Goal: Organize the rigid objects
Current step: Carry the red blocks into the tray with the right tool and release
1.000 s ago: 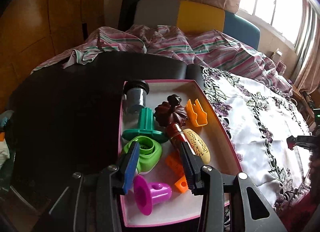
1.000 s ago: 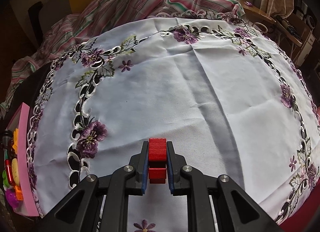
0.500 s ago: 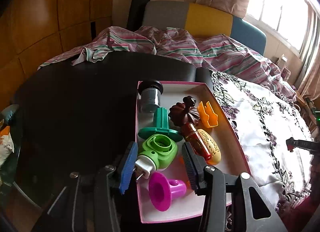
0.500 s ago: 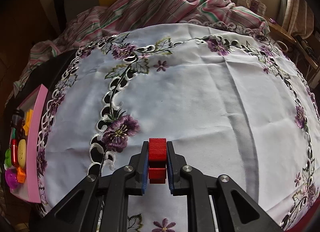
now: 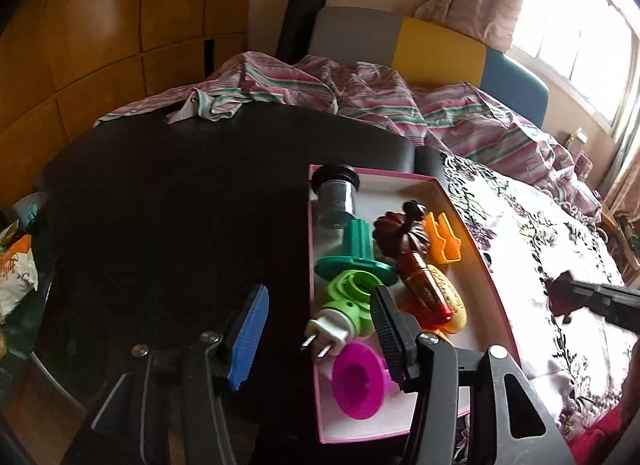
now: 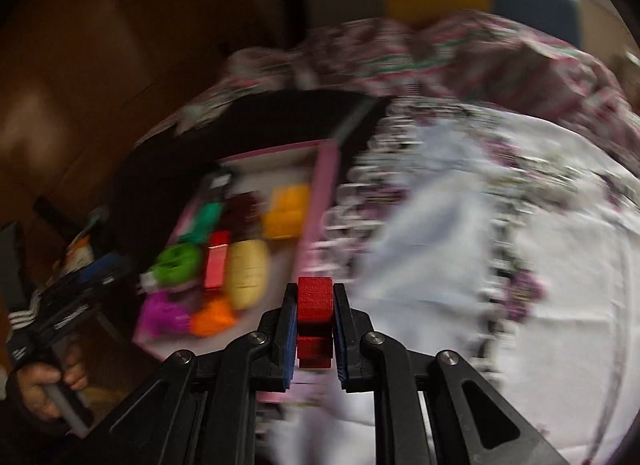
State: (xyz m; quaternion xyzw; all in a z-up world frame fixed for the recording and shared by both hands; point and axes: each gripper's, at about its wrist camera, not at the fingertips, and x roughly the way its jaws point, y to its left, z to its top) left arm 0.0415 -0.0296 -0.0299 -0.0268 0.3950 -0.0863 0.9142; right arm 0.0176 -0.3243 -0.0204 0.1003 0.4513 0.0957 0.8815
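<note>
Dark round table (image 5: 172,201). On it: pink tray (image 5: 494,285) full of toys, right next to a white flower cloth (image 5: 560,249) on the right side. Striped cloth (image 5: 280,85) lies over the far edge. Tray touches the flower cloth's edge.

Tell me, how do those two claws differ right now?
The right claw is shut on a red block; the left claw grips nothing, and its jaws are opening. The right claw hangs over the flowered cloth beside the pink tray; the left hovers at the tray's near corner, by the green plug. Both are black with blue pads.
</note>
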